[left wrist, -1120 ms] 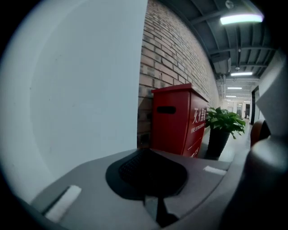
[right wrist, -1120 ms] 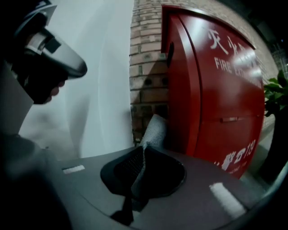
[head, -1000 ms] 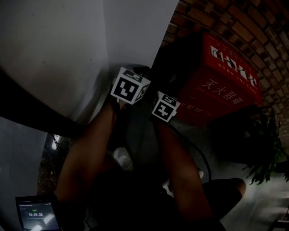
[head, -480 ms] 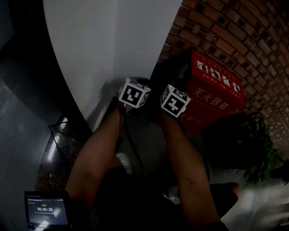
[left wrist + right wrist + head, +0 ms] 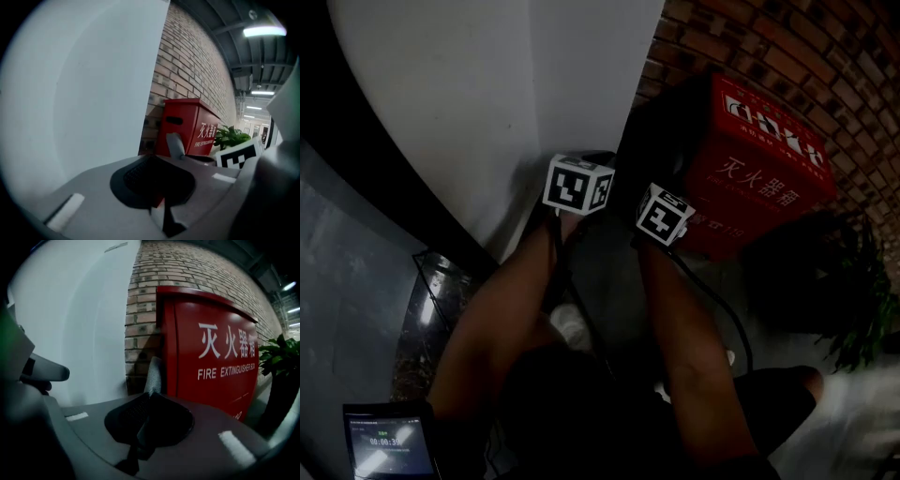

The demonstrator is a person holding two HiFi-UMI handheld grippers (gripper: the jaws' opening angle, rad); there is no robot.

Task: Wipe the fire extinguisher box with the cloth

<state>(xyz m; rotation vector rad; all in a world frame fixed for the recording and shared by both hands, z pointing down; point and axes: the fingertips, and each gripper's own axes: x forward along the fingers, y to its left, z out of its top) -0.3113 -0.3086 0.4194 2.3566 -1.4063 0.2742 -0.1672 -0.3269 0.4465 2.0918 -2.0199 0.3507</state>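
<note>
Left gripper (image 5: 176,146): jaws together, nothing identifiable between them, beside the white wall panel (image 5: 93,93). Right gripper (image 5: 153,375): jaws together, shifted only slightly over the last second, short of the box's left face; wiping judged not begun, no cloth made out. Red metal fire extinguisher box (image 5: 220,357): at the floor's edge against the brick wall (image 5: 140,324), door closed, contents unseen. Green leafy plant (image 5: 281,352): just right of it.

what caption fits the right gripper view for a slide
shut right tongs facing the red fire extinguisher box against a brick wall, plant at right
</note>
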